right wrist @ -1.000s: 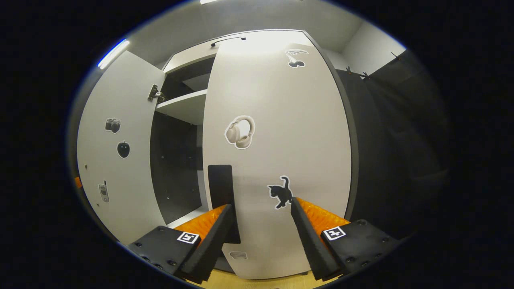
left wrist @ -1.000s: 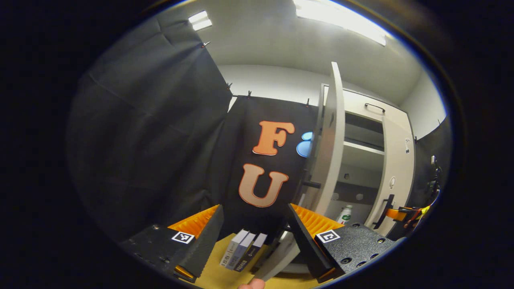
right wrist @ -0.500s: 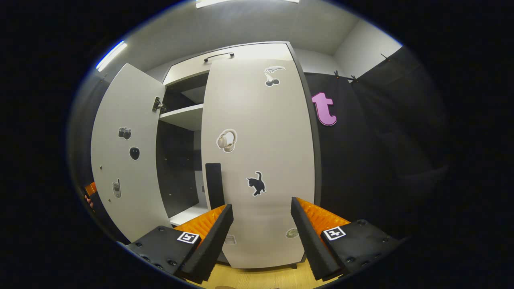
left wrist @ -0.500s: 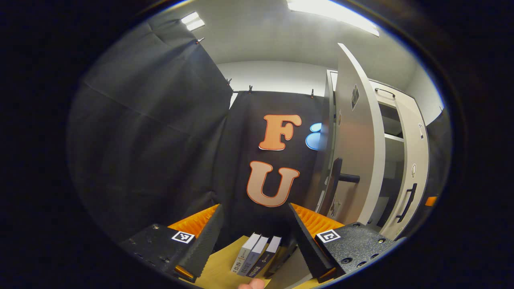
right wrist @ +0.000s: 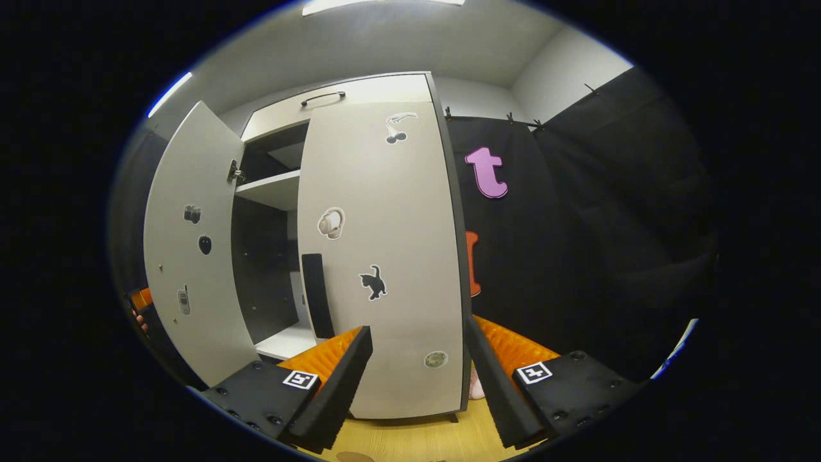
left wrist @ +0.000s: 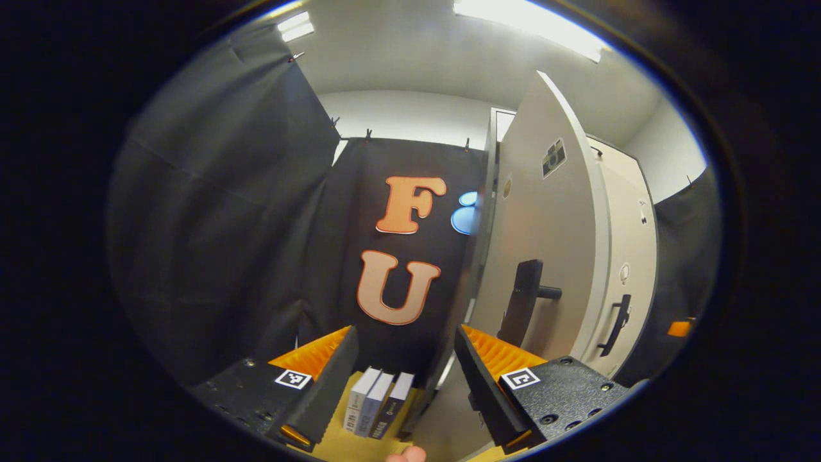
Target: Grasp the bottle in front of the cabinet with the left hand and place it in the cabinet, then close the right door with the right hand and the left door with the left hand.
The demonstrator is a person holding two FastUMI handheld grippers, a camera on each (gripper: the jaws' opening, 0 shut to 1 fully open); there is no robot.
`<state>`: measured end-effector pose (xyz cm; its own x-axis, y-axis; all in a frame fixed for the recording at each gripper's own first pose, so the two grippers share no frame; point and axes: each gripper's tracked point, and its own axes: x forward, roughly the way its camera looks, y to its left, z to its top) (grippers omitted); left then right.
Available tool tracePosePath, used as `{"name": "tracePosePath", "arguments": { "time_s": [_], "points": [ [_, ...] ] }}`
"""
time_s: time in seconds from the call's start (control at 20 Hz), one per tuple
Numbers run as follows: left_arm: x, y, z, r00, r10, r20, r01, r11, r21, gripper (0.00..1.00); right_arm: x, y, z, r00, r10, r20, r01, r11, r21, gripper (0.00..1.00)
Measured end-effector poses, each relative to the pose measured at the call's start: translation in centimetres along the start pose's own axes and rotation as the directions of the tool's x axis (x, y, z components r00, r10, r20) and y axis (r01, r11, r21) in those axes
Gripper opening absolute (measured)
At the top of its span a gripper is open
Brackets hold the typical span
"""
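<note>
the left gripper is held open and empty beside the outer edge of the half-open left door; the right gripper is held open, off the shut right door

One cabinet with two doors, the left door and the right door, two black handles, and three books on the tabletop.

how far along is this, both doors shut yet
Not yet. The right door looks closed against the cabinet, with the right gripper open and clear of it. The left door stands partly open; the left gripper, open, sits beside it. Closing it remains. The bottle isn't visible.
</note>
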<state>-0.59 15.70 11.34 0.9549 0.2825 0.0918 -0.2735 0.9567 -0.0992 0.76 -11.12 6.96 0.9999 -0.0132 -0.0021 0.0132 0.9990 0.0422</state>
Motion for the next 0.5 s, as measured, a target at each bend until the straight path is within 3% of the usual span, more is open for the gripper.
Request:
{"name": "tracePosePath", "arguments": {
  "time_s": [0.4,0.45,0.5],
  "points": [
    [1.7,-8.9,-1.2,0.983,-0.186,-0.011,0.185,0.982,-0.035,0.93,-3.0,-3.7,0.4,0.996,-0.092,0.005,0.092,0.996,0.002,0.96],
    [2.1,-10.1,-1.5,0.977,-0.212,-0.016,0.211,0.976,-0.045,0.89,-3.4,-4.1,0.4,0.995,-0.101,0.004,0.101,0.995,0.002,0.96],
    [2.7,-11.4,-2.0,0.970,-0.244,-0.027,0.242,0.969,-0.052,0.93,-3.7,-4.4,0.4,0.994,-0.111,0.004,0.111,0.994,0.000,0.96]
  ]
}}
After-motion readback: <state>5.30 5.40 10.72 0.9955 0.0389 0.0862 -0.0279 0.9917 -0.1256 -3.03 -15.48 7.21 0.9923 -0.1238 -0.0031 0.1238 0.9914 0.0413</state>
